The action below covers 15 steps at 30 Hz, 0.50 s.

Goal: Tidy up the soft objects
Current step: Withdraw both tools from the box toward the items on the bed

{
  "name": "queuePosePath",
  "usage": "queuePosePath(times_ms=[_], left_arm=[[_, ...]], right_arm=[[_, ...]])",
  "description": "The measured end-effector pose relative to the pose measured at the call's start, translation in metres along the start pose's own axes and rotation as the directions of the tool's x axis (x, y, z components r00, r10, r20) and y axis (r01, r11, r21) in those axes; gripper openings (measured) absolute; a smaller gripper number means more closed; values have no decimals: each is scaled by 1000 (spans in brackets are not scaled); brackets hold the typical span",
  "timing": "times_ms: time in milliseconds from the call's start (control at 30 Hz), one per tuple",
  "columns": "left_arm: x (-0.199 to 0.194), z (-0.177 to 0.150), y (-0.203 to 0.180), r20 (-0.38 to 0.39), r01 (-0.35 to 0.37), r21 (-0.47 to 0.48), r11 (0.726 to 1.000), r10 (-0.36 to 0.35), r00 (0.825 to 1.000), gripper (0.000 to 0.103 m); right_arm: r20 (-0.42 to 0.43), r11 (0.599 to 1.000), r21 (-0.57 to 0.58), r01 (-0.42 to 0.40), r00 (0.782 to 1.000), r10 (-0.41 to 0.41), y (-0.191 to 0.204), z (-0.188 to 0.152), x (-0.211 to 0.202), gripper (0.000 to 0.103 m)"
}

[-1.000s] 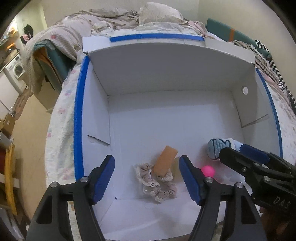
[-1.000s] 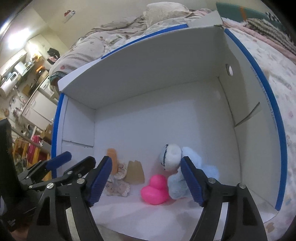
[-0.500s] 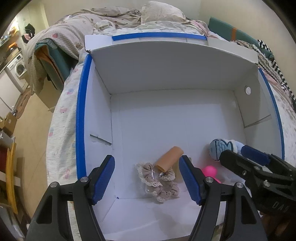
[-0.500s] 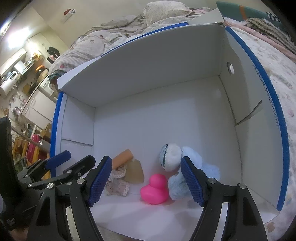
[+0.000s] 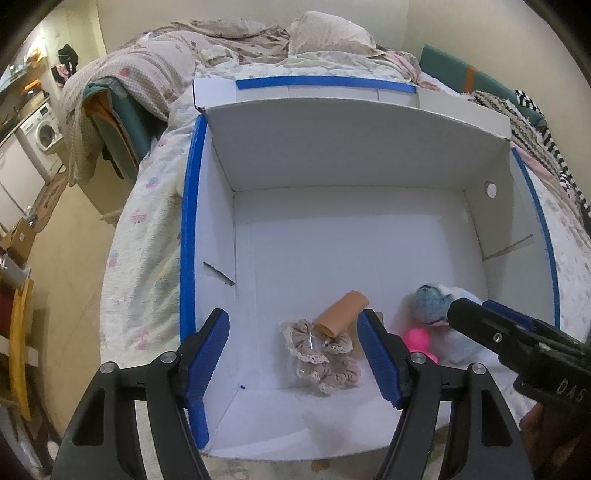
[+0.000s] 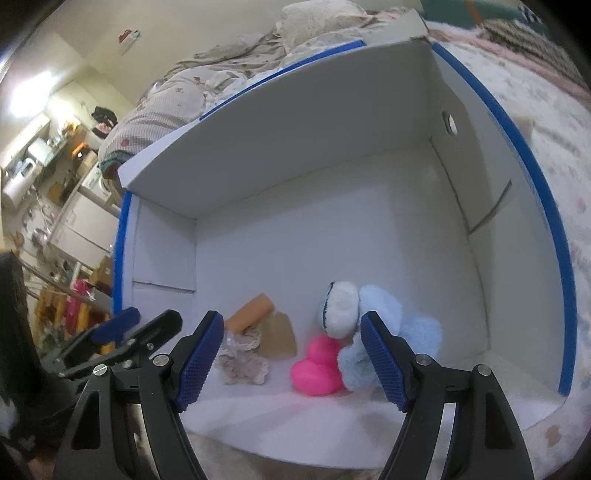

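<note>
A white box with blue-taped rims (image 5: 188, 221) (image 6: 517, 229) stands open on a bed. Inside near the front lie a tan cylinder (image 5: 341, 308) (image 6: 249, 314) resting on bagged beige lace scrunchies (image 5: 325, 354) (image 6: 242, 363), a pink rubber duck (image 5: 419, 341) (image 6: 317, 365) and a light blue plush toy (image 5: 430, 304) (image 6: 376, 325). My left gripper (image 5: 293, 354) is open and empty above the box's front edge. My right gripper (image 6: 291, 356) is open and empty, also at the front edge; it shows at the right of the left wrist view (image 5: 517, 343).
The box sits on a floral bedspread (image 5: 147, 229) with rumpled blankets and a pillow (image 5: 325, 35) behind it. A brown card (image 6: 279, 334) lies beside the scrunchies. The floor, a washing machine (image 5: 42, 134) and shelves are to the left.
The tan cylinder has tipped from upright to lying on the scrunchies. Both grippers have pulled back slightly from the box and stay open.
</note>
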<state>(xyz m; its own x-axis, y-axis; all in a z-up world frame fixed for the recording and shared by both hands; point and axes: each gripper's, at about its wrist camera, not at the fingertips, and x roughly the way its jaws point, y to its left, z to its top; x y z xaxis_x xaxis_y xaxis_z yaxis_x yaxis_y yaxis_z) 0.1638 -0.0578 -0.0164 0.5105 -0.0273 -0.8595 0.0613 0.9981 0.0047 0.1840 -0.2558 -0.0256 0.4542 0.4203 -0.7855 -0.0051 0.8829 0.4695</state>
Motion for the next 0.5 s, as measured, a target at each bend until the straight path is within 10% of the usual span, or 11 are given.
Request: queuePosePath(times_ms=[500], left_arm=[[-35, -24, 16, 41, -40, 0, 999, 40, 998, 69]], right_arm=[[8, 999, -34, 34, 999, -34, 6, -22, -30, 81]])
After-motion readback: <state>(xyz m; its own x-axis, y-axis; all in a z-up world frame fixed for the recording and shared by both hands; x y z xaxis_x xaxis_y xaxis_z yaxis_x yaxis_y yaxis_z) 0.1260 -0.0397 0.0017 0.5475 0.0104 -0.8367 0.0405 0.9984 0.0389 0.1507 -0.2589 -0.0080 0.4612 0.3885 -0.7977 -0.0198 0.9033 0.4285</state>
